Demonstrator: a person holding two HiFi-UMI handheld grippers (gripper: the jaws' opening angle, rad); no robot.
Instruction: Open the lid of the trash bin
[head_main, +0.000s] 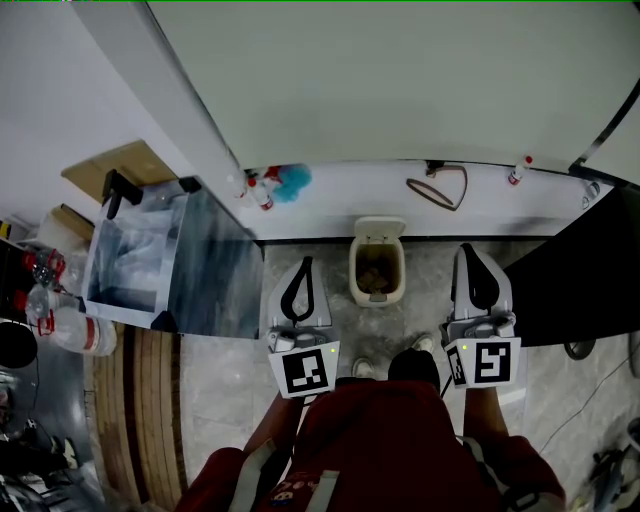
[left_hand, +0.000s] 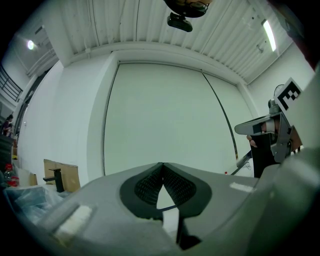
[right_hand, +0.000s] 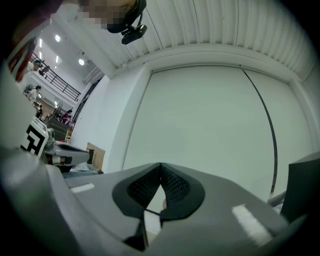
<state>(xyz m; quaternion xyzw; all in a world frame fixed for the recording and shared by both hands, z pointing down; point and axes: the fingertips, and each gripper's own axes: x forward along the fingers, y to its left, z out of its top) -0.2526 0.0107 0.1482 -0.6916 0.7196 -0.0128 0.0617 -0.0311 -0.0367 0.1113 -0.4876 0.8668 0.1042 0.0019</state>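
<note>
In the head view a small cream trash bin (head_main: 378, 268) stands on the floor against the white wall. Its lid (head_main: 380, 228) is tipped up at the back, and brownish contents show inside. My left gripper (head_main: 306, 264) hangs left of the bin and my right gripper (head_main: 469, 252) to its right, both clear of it and pointing at the wall. Each gripper's jaws meet at the tips with nothing between them, as the left gripper (left_hand: 162, 164) view and the right gripper (right_hand: 160, 164) view show. Neither gripper view shows the bin.
A clear plastic container (head_main: 150, 260) on a dark frame stands at the left, with cardboard (head_main: 120, 165) behind it. Small bottles (head_main: 262, 192) and a looped cable (head_main: 440, 188) lie on the white ledge. A black panel (head_main: 570, 285) is at the right. My shoes (head_main: 365, 368) are on the floor below the bin.
</note>
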